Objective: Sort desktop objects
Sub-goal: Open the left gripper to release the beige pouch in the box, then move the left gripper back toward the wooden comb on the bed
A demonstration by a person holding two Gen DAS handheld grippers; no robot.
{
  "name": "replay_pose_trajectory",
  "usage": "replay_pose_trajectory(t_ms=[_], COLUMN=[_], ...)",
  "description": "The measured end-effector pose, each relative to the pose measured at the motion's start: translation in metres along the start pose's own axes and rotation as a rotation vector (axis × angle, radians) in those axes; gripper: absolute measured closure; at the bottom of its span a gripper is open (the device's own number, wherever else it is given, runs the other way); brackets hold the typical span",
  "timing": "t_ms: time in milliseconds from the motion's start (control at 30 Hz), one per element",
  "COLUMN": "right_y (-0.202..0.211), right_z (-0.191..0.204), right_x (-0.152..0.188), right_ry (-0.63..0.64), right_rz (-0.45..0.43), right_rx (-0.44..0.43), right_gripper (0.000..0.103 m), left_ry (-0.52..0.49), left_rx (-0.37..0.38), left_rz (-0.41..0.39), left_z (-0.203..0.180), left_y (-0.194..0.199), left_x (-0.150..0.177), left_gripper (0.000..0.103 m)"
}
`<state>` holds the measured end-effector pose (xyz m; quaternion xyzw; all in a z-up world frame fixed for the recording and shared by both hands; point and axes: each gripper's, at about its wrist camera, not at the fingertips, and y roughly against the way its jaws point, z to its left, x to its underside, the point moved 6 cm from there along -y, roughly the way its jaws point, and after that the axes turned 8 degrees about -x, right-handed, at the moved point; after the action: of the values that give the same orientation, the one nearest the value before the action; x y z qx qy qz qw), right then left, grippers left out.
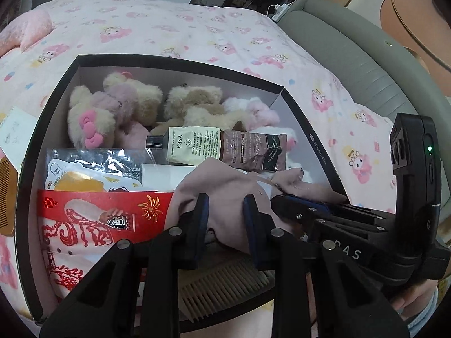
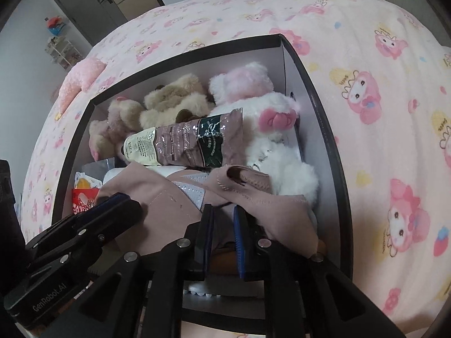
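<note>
- Pinching a fold of the pink cloth point(image 1: 225, 186) at the box's near edge, the left gripper point(image 1: 225, 217) has its pads on the fabric.
- Beside it, the right gripper point(image 2: 222, 225) stands slightly parted, cloth between the jaws; whether they grip, I cannot tell.
- Risk, as I judge it: lifting could drag the tube point(image 1: 217, 148) lying just beyond.
- That tube lies lengthwise across the box point(image 2: 324, 129), cap toward its left wall, against the plush toys point(image 1: 118, 109) along the far edge.
</note>
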<state>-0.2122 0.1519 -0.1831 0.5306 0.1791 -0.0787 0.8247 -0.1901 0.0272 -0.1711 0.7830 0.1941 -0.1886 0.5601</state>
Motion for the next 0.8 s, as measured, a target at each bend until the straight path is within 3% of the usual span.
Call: replay_pose_trajectory(t_ms=[267,400,467,633,800], right_y=[0.001,0.01,0.017,0.029,0.045], right_z=[0.011,0.012,0.012,0.024,0.035], right_x=[-0.001,0.003,0.002,-0.001,0.004], right_ry=[0.1,0.098,0.082,0.104,0.073], right_rz=[-0.043,-0.074,-0.094,-0.172,-0.241], right_rx=[0.146,0.168,0.188,0.219,0.188], right_gripper=[0.088,0.084,0.076,0.075,0.074], left_ry=[0.02,0.02,0.005,0.01,-0.049], left_rx=[0.032,0.011,-0.011,0.012,0.012], left_rz=[-0.024,-0.062,-0.092,-0.106,-0.093], left_z=[0.0,-0.002,-0.005,-0.005,-0.011], left_y=[-0.001,0.004,0.011,0.026,0.049], left_x=[-0.001,0.002,0.004,0.0,0.004], left_gripper=[0.078,0.075,0.072,0.07,0.069])
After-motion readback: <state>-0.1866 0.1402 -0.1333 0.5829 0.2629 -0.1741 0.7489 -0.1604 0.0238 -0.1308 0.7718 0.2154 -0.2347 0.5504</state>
